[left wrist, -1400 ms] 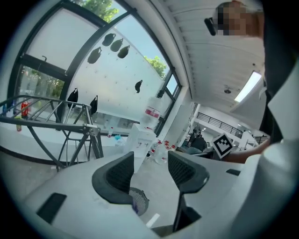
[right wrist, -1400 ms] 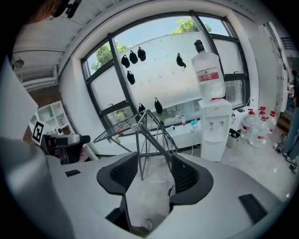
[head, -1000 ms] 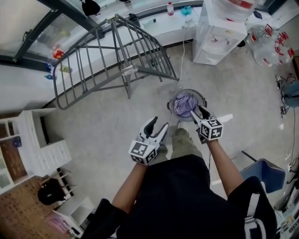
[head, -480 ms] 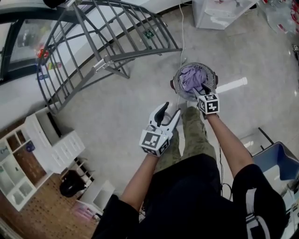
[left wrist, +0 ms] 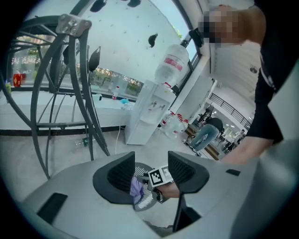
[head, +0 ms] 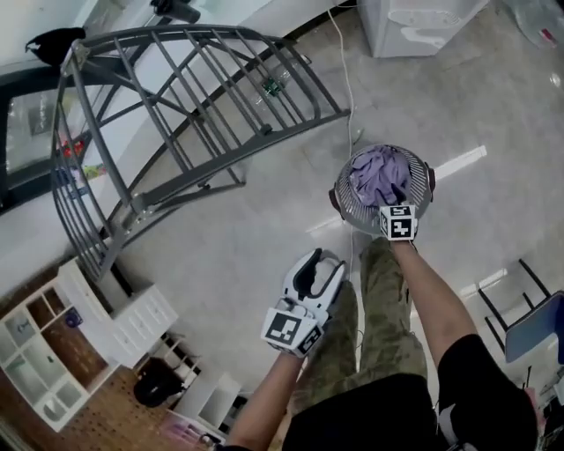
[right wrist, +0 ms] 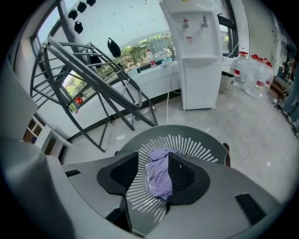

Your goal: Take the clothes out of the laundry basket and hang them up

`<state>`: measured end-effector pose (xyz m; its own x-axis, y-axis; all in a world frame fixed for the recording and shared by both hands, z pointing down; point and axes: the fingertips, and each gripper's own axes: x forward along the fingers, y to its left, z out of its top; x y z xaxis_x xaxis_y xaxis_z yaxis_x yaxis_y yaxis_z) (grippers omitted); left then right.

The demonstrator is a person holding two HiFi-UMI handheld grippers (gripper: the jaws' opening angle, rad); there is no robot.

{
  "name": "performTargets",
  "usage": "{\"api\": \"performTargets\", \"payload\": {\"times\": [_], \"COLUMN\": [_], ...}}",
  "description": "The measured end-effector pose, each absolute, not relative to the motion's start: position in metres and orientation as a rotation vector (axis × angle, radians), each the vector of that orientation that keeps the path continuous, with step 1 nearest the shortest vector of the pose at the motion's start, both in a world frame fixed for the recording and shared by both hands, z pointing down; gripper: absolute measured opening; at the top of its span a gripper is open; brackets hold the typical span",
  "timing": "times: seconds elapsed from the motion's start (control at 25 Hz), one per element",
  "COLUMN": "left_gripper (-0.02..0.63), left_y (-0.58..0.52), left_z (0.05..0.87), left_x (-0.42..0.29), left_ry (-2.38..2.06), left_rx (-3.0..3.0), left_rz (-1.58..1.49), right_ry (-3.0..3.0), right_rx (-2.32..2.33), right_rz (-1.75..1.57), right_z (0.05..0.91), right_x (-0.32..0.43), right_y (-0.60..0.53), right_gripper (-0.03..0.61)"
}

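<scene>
A round grey laundry basket (head: 345, 210) stands on the floor by my feet, with purple clothes (head: 377, 173) heaped in it. My right gripper (head: 393, 201) hangs just above the heap, pointing steeply down. In the right gripper view its jaws stand open, and the purple clothes (right wrist: 159, 176) and slatted basket (right wrist: 187, 140) show between them; I cannot tell if the pads touch the cloth. My left gripper (head: 319, 264) is open and empty, lower left of the basket. Between its jaws, the left gripper view shows the basket (left wrist: 145, 200) and the right gripper's marker cube (left wrist: 161, 176). The grey drying rack (head: 264, 132) stands beyond.
A white water dispenser (head: 423, 22) stands at the far wall, with a cable (head: 344, 70) trailing toward the basket. White shelf units (head: 97, 343) sit at the lower left, a blue chair (head: 539, 324) at the right. Camouflage-trousered legs (head: 388, 299) are right behind the basket.
Both grippers have dropped toward the floor. The right one has gone down over the basket's purple clothes; the left has sunk beside my leg. My head has tipped lower.
</scene>
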<state>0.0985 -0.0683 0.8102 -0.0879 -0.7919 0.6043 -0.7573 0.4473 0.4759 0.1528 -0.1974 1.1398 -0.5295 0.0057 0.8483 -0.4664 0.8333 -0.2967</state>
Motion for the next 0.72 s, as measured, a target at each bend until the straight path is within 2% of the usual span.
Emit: {"api": "performTargets", "payload": {"times": [0.32, 0.72], "left_gripper": [0.207, 0.207], "left_y": [-0.056, -0.027], "left_z": [0.873, 0.924], "left_x": [0.112, 0.129], "left_ry": [-1.819, -1.839], "left_rx": [1.288, 1.21], "left_rz": [-0.102, -0.174], "right_ry": [-1.967, -1.948], "right_rx": [0.488, 0.442], "right_rz": [0.766, 0.852], "right_z": [1.243, 1.329], "right_x": [0.161, 0.141], "right_y": [-0.216, -0.198], "right_gripper": [0.192, 0.192]}}
